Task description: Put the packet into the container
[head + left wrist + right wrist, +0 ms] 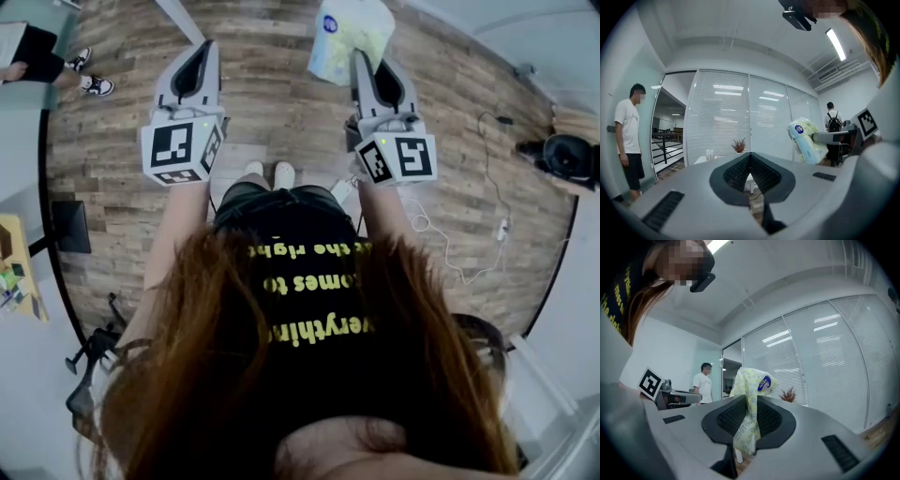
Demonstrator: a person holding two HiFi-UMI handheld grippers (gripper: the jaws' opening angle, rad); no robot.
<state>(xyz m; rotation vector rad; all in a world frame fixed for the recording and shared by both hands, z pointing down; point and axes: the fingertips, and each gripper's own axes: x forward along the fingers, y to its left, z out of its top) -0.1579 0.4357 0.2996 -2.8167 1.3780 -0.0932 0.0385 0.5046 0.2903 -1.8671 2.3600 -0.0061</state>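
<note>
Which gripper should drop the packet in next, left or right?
Right, most likely. The right gripper has the packet pinched between its jaws, while the left gripper is shut with nothing in it. No container is in view.

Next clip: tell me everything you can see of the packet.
The packet is a soft plastic pack, pale yellow-green with a small printed pattern, a white and light-blue side, and a round blue logo near its top. A thin, crumpled edge is pinched between the pads of the right gripper, and the bulky body sticks out past the jaw tips. It hangs in the air over the wooden floor. Nothing else touches it.
</note>
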